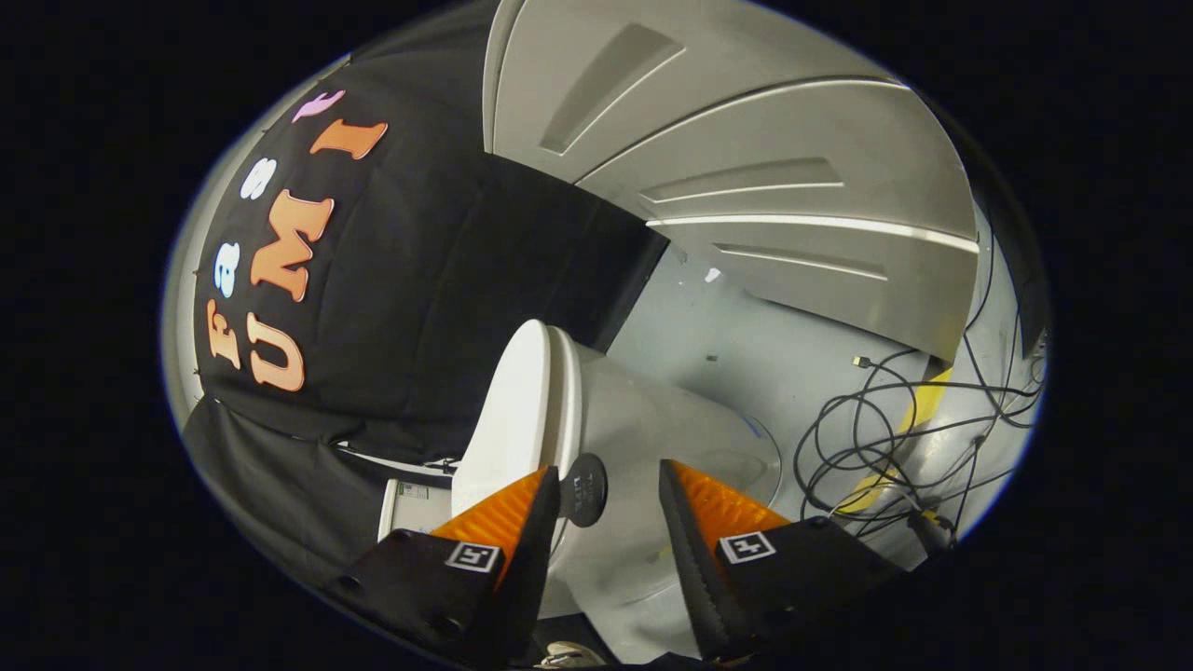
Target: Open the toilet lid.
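The view is rolled on its side. The white toilet lid (508, 419) lies shut on the seat, on top of the pale bowl (671, 438). A round black tab (584, 489) sticks out from the lid's front edge. My gripper (608, 469) is open and straddles that edge. The tab sits between the fingers, close against the one on the lid side, and the other finger (708, 508) stands apart over the bowl's side. Neither finger presses on the tab. Behind the lid is the white tank (410, 503), partly hidden by a finger.
Black cloth wall (373, 280) hangs behind the toilet. A white panelled door (774, 186) stands beyond the bowl. Loose black cables (895, 438) and a yellow tape strip (923, 401) lie on the grey floor (746, 345) beside the bowl.
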{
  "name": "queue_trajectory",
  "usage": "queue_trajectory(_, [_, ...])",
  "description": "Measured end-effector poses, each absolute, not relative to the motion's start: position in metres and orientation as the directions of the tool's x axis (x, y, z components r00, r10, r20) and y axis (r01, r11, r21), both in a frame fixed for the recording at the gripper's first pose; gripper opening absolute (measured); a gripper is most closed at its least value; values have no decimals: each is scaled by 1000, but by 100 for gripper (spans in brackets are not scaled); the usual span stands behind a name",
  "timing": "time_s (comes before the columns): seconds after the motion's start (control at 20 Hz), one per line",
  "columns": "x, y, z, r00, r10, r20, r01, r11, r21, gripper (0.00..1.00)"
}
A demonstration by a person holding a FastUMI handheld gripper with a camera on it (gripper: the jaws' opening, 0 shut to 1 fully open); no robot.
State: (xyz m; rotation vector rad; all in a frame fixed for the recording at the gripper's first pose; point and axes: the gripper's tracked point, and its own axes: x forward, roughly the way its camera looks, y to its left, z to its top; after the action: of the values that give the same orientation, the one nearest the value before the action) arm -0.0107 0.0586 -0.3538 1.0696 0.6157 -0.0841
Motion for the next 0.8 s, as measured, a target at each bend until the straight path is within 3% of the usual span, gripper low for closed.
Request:
queue_trajectory(0.15, [-6,63,-352,835,249,-492,329,491,807,39])
queue_trajectory(0.25, [-4,66,-354,829,275,-487,317,486,814,39])
queue_trajectory(0.3, [-3,66,-352,840,274,-467,305,474,826,26])
queue_trajectory(0.5, [-3,64,-346,848,352,-398,276,348,896,8])
queue_trajectory(0.8, [2,67,-348,842,307,-443,311,395,865,8])
